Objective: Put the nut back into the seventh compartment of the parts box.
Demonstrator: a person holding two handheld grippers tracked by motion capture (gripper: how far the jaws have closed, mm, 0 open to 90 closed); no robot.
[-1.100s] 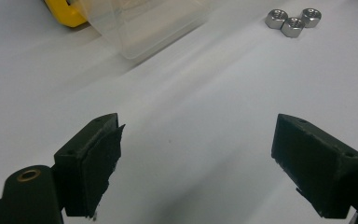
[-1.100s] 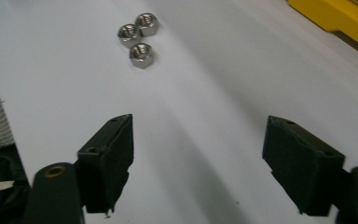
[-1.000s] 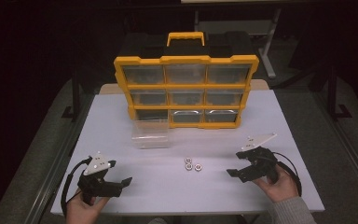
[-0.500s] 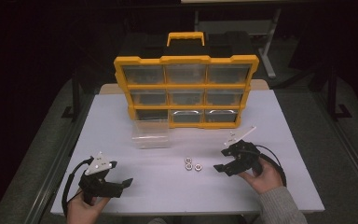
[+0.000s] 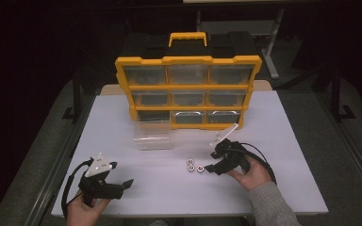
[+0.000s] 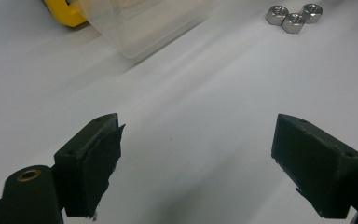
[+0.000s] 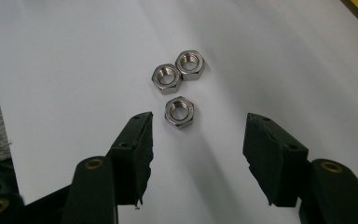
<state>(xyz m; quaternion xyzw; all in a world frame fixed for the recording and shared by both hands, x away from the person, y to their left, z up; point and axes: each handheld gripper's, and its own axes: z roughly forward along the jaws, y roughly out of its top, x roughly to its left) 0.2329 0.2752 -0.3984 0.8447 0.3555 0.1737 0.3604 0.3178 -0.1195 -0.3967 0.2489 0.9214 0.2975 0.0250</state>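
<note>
Left gripper [image 5: 115,184]: held low at the near left of the white table [image 5: 287,141], jaws spread wide apart and holding nothing. In the left gripper view its two black jaws frame bare tabletop only; the pad on the jaw at that view's left looks frayed at its edge. A grey three-cornered plate sits on top of this gripper, and the person's left hand [image 5: 82,209] grips it from the near edge.

Right gripper [image 5: 215,161]: held by the right hand [image 5: 250,173] (grey sleeve at the wrist) near the middle right of the table, pointed toward the table's centre. Its jaws stand well apart and clamp nothing. In the right gripper view, the jaw tips hover just short of the nearest of three steel hex nuts [image 7: 179,112]; I cannot tell whether the tips touch the table.

The hex nuts lie flat on the table in a tight cluster, the two farther ones touching each other, the nearest one just beside them. In the high view they sit immediately left of the right gripper's tips.

Farther back, a clear plastic drawer bin [image 5: 152,135] rests on the table, removed from its slot. Behind it stands a yellow and black parts organiser [image 5: 188,92], upright, with a carry handle on top and a three-by-three grid of clear drawers (the lower-left bay appears open).
</note>
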